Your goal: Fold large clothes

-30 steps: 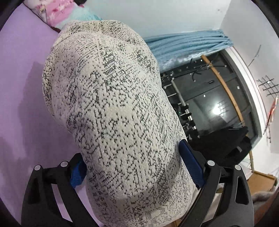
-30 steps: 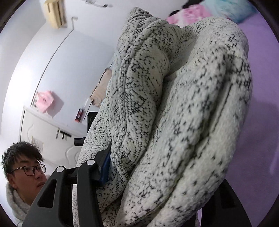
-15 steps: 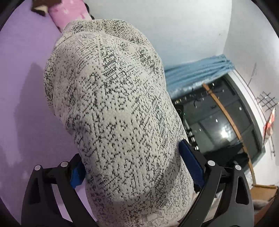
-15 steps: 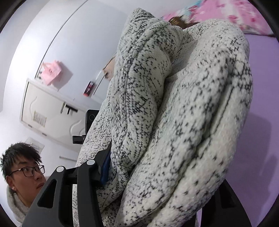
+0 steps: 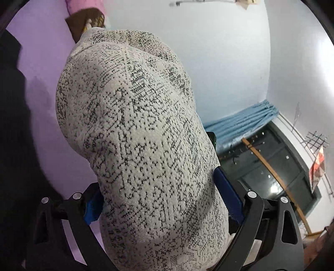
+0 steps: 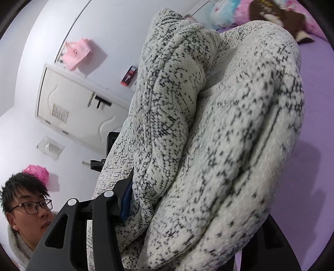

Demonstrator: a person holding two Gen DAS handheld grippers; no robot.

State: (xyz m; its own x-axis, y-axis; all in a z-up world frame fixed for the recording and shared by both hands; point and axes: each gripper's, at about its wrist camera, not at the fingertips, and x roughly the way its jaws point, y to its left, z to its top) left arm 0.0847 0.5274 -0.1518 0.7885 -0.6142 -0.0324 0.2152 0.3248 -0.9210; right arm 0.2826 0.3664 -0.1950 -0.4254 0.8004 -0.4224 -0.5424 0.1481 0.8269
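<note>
A thick white knit garment with black flecks (image 5: 142, 135) fills the left wrist view, bunched and lifted. My left gripper (image 5: 158, 200) is shut on it, blue pads pressed against both sides. In the right wrist view the same garment (image 6: 219, 135) hangs in thick folds. My right gripper (image 6: 187, 208) is shut on it; only its left finger (image 6: 123, 200) shows, the right one is hidden behind the cloth. The purple bed sheet (image 5: 41, 62) lies behind the garment.
Pink bedding and a brown plush toy (image 6: 277, 14) lie at the bed's far end. A blue curtain (image 5: 240, 123) and dark window (image 5: 277, 166) are on the right. A person's face (image 6: 27, 210) and a white door (image 6: 75, 108) show at left.
Both grippers have tilted and swung with the garment held: the views now show more wall and ceiling. The grip on the cloth is unchanged.
</note>
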